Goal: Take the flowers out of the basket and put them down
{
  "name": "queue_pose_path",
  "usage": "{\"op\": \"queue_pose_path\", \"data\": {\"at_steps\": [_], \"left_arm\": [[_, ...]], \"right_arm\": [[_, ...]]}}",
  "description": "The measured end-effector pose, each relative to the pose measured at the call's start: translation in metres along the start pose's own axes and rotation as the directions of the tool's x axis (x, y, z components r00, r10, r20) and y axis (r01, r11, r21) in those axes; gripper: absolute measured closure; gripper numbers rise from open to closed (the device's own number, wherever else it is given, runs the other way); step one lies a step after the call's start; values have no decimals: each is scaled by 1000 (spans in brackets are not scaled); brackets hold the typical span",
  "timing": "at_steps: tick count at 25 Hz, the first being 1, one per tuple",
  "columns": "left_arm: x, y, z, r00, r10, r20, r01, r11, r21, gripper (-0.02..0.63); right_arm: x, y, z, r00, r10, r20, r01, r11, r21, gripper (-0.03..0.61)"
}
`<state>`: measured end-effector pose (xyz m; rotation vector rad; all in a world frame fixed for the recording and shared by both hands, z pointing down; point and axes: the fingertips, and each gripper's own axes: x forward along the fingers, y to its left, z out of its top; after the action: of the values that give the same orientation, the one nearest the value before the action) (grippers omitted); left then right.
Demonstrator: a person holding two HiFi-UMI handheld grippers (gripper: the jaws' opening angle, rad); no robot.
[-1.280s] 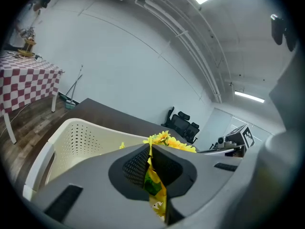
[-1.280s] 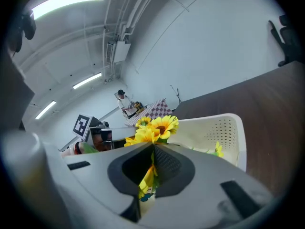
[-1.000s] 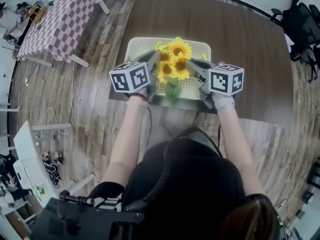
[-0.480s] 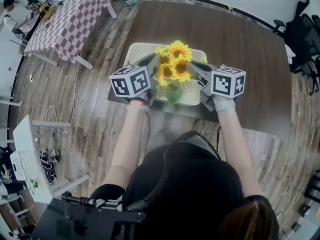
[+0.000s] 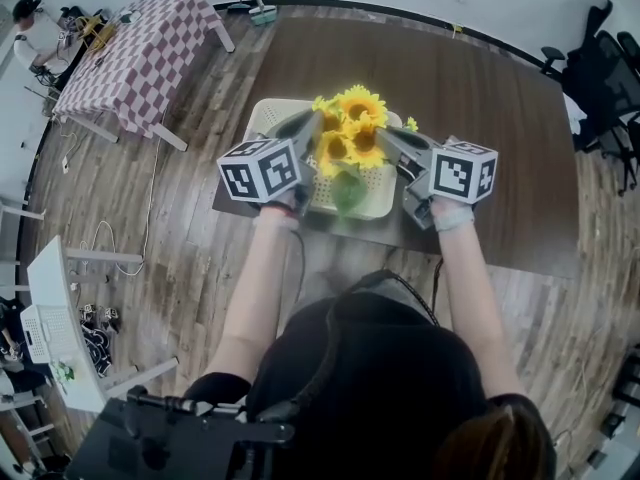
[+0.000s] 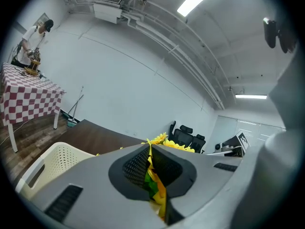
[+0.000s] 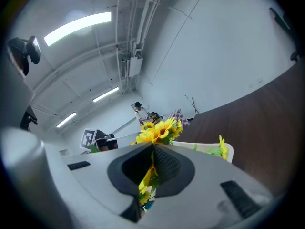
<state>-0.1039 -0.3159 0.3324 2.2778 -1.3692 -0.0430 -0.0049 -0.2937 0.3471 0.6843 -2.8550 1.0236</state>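
Observation:
A bunch of yellow sunflowers (image 5: 352, 128) with green leaves stands over the cream perforated basket (image 5: 268, 118) on the dark table. My left gripper (image 5: 314, 133) is shut on the bunch from the left. My right gripper (image 5: 386, 138) is shut on it from the right. In the left gripper view, yellow petals and green leaf (image 6: 153, 182) are pinched between the jaws of my left gripper (image 6: 148, 151), and the basket (image 6: 50, 161) lies at the lower left. The right gripper view shows my right gripper (image 7: 151, 152) with a yellow petal (image 7: 147, 176) in its shut jaws and the blooms (image 7: 157, 130) just beyond. The stems are hidden.
The basket sits near the front edge of a wide brown table (image 5: 480, 78). A table with a checkered cloth (image 5: 140, 53) stands at the far left on the wooden floor, with a person (image 5: 25, 28) beside it. Black office chairs (image 5: 605, 58) stand at the right.
Both grippers keep their hold on the bunch. The sunflowers now reach a little higher above the basket's far rim, and the head view has shifted slightly.

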Motion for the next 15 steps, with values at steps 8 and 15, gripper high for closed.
{"op": "queue_pose_path", "data": {"at_steps": [8, 15], "left_arm": [[12, -21, 1, 999, -43, -5, 43, 999, 15, 611], [20, -31, 3, 995, -93, -22, 94, 995, 27, 611]], "right_arm": [[-22, -4, 7, 998, -15, 53, 13, 999, 29, 575], [-33, -6, 9, 994, -57, 94, 52, 997, 52, 575]]}}
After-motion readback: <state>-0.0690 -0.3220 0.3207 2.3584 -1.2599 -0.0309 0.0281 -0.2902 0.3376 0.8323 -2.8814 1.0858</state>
